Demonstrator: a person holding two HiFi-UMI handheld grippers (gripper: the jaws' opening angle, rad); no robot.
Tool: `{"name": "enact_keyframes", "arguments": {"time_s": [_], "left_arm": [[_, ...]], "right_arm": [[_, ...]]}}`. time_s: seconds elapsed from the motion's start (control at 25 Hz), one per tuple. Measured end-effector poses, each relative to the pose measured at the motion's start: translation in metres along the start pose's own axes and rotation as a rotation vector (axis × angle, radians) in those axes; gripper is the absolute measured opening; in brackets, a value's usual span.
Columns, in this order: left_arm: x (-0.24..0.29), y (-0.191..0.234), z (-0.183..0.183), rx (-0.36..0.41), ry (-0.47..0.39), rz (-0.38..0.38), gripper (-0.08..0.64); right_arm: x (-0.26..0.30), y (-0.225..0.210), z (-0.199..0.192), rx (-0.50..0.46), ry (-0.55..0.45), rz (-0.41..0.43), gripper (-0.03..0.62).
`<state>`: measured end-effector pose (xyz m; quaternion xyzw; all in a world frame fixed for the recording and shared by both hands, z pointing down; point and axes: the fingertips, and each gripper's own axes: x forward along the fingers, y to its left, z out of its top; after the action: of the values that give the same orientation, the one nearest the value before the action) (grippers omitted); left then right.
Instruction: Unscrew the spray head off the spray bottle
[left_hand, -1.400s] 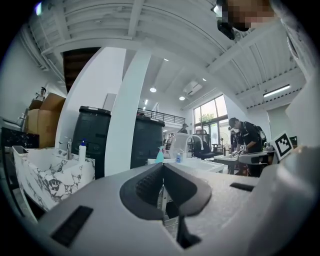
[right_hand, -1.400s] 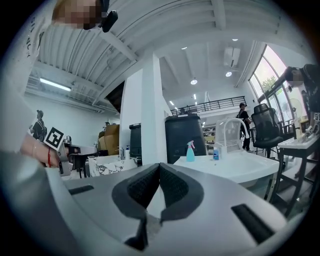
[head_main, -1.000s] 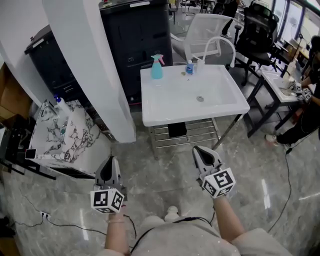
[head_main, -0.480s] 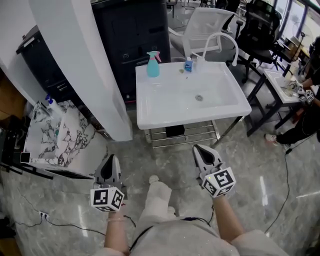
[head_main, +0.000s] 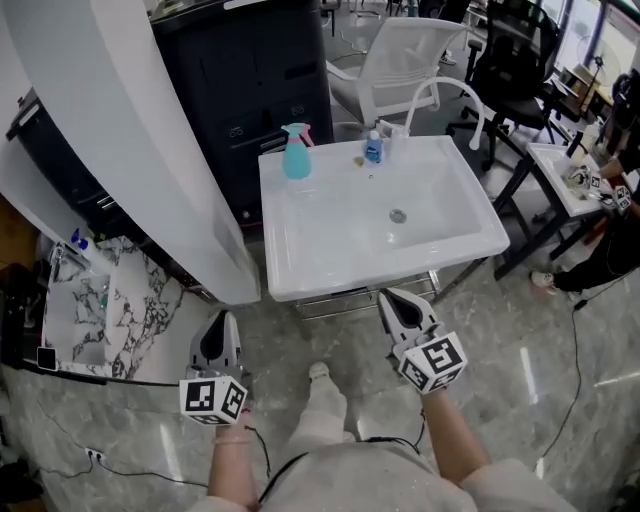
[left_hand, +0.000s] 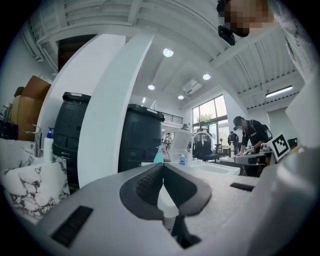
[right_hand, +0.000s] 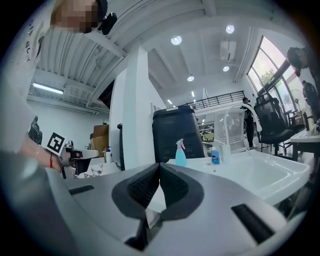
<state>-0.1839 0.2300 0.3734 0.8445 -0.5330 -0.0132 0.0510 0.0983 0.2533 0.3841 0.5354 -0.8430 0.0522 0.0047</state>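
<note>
A teal spray bottle (head_main: 296, 156) with a pink-and-teal spray head stands upright at the back left corner of the white sink (head_main: 300, 262). It also shows far ahead as the spray bottle (right_hand: 180, 154) in the right gripper view and the spray bottle (left_hand: 159, 154) in the left gripper view. My left gripper (head_main: 218, 327) is shut and empty, low at the left, short of the sink's front edge. My right gripper (head_main: 396, 301) is shut and empty too, just before the sink's front rim.
A small blue bottle (head_main: 372, 150) stands by the white curved faucet (head_main: 447, 98) at the sink's back. A wide white pillar (head_main: 130, 140) and black cabinets (head_main: 265, 70) rise to the left and behind. A marble-patterned counter (head_main: 100, 315) lies left. Chairs and a person stand at the right.
Both grippers and the head have come closer to the sink, which now lies larger and nearer the grippers' tips. Both jaws stayed shut.
</note>
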Motion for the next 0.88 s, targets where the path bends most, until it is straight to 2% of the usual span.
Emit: {"name": "enact_keyframes", "arguments": {"time_s": [0.56,0.88], "left_arm": [[0.146,0.043,0.009,0.009,0.027,-0.093,0.006],[0.202,0.061,0.011,0.005,0.016,-0.134,0.006]], "right_arm": [[0.112,-0.062,0.014,0.0,0.029,-0.05,0.005],[0.158,-0.081,0.022,-0.031,0.035,-0.06,0.005]]}}
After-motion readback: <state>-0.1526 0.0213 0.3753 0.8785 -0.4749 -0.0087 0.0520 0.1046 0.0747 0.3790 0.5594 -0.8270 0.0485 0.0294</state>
